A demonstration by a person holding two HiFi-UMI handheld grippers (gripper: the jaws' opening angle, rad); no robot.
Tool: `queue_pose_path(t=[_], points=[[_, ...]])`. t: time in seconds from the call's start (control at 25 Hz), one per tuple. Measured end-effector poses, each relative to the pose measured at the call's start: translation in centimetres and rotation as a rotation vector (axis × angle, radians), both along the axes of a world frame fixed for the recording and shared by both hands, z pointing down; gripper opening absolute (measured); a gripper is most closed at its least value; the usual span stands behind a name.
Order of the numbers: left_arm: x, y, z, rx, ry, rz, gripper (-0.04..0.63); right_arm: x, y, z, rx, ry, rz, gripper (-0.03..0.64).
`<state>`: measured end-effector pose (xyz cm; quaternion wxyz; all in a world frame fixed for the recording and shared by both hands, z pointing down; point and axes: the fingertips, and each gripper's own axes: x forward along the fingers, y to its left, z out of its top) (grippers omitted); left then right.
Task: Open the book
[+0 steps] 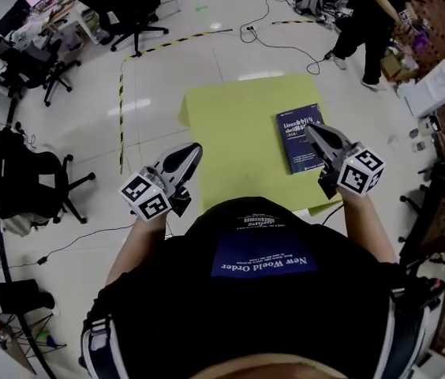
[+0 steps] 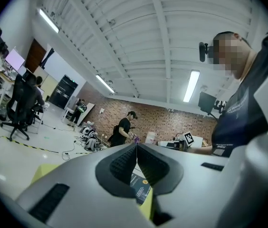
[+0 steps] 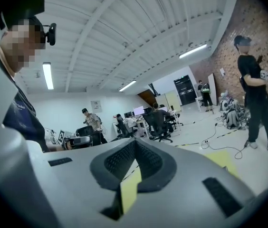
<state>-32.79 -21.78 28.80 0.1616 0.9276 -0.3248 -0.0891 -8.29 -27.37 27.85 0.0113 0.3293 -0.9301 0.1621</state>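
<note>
A dark blue book (image 1: 300,137) lies closed, cover up, on the right half of a yellow-green table (image 1: 230,133). My right gripper (image 1: 310,129) is shut and empty, its tips over the book's near right part. My left gripper (image 1: 196,149) is also shut and empty, hanging at the table's left edge, well apart from the book. In the left gripper view the closed jaws (image 2: 136,147) point level, with a strip of the book (image 2: 138,186) showing beneath them. Below the closed jaws (image 3: 134,145) of the right gripper view only a patch of the table (image 3: 129,192) shows.
A person (image 1: 371,14) stands beyond the table at the upper right, near cables on the floor (image 1: 286,30). Office chairs (image 1: 128,14) and desks stand at the upper left, another chair (image 1: 25,184) at the left. Black-and-yellow tape (image 1: 121,109) runs along the floor. White boxes (image 1: 434,87) stand at the right.
</note>
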Motion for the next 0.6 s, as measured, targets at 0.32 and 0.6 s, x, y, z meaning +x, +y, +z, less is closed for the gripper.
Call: queue_pose_path(t=[0.32, 0.6], points=[[3.5, -2.0, 1.3, -0.078, -0.043, -0.082, 0.008, 1.5, -3.8, 2.9, -0.011, -0.009, -0.105, -0.012], [7.7, -4.1, 2.4, -0.078, -0.127, -0.051, 0.008, 3.6, -4.1, 6.2, -0.061, -0.023, -0.14, -0.012]])
